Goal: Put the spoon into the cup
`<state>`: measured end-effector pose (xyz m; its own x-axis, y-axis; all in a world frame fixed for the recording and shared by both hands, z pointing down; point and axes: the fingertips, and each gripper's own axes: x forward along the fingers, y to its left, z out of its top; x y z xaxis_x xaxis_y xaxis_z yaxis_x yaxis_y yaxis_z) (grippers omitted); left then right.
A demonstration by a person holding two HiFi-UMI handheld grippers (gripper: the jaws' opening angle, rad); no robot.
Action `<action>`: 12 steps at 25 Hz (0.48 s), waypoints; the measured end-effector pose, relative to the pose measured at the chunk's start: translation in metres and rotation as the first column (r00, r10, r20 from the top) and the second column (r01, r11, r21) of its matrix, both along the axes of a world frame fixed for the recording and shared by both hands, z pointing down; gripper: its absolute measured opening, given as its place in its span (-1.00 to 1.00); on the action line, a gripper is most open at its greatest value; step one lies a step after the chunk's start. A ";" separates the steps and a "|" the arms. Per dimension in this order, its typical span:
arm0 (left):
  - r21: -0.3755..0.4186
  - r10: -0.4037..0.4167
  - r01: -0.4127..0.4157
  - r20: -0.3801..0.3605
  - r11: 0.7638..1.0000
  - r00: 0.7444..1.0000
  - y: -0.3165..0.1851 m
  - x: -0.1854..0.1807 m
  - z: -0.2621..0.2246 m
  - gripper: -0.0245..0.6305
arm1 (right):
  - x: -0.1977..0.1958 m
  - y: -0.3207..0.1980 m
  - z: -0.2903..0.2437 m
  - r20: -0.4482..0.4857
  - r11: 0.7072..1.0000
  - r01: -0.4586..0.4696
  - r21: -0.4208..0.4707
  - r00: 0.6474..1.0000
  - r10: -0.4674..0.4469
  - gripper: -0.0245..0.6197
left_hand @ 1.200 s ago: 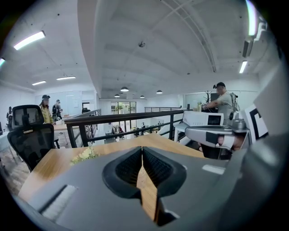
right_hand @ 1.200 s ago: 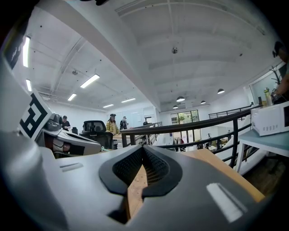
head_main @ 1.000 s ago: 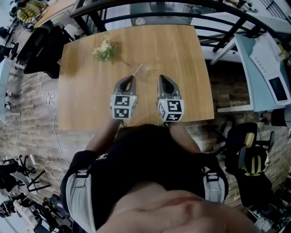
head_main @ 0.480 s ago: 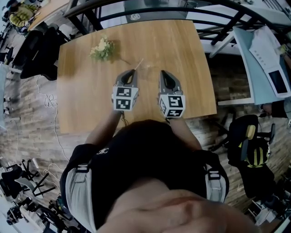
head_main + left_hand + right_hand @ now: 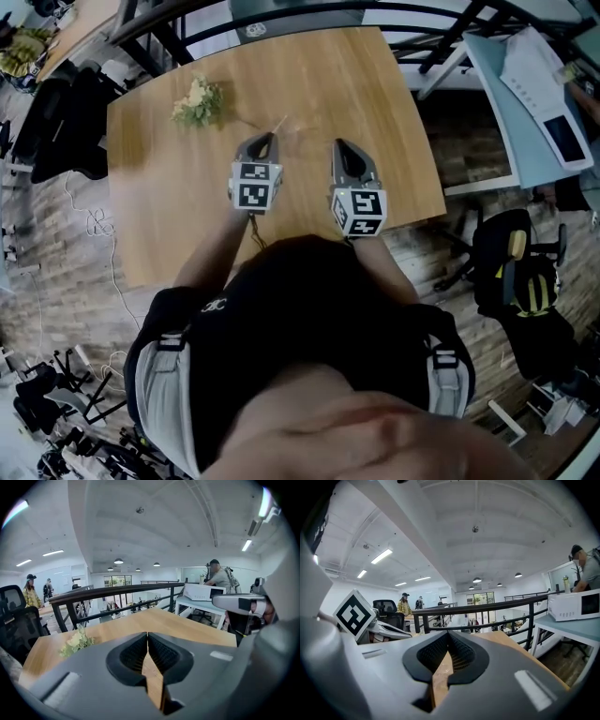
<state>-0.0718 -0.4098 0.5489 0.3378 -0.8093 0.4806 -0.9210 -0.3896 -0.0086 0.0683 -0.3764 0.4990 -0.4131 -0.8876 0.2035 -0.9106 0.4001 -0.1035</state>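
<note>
No spoon and no cup show in any view. My left gripper (image 5: 265, 141) hovers over the middle of the wooden table (image 5: 375, 94), its jaws pressed together with nothing between them; in the left gripper view the left gripper (image 5: 147, 634) shows only bare tabletop past its jaws. Just to its right is my right gripper (image 5: 339, 147), also shut and empty, and the right gripper (image 5: 449, 634) points along the table towards a railing.
A small sprig of pale flowers (image 5: 195, 101) lies at the table's far left, its thin stem (image 5: 279, 127) reaching close to the left gripper's tip; the flowers (image 5: 75, 642) also show in the left gripper view. A black railing (image 5: 281, 14) runs behind the table. Office chairs (image 5: 511, 272) stand at the right.
Both grippers have moved a little farther out over the table, side by side, and stayed shut. The head view has shifted slightly.
</note>
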 end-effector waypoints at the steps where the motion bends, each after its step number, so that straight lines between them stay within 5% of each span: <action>1: 0.001 0.003 -0.003 0.001 1.000 1.000 -0.003 0.001 0.002 -0.87 | 0.003 0.000 0.000 0.000 1.000 -0.009 -0.002 1.000 0.009 -0.92; 12: -0.045 -0.003 0.003 0.004 0.999 1.000 -0.027 0.008 0.031 -0.87 | 0.017 0.006 0.011 -0.015 0.999 -0.033 -0.040 0.999 0.032 -0.92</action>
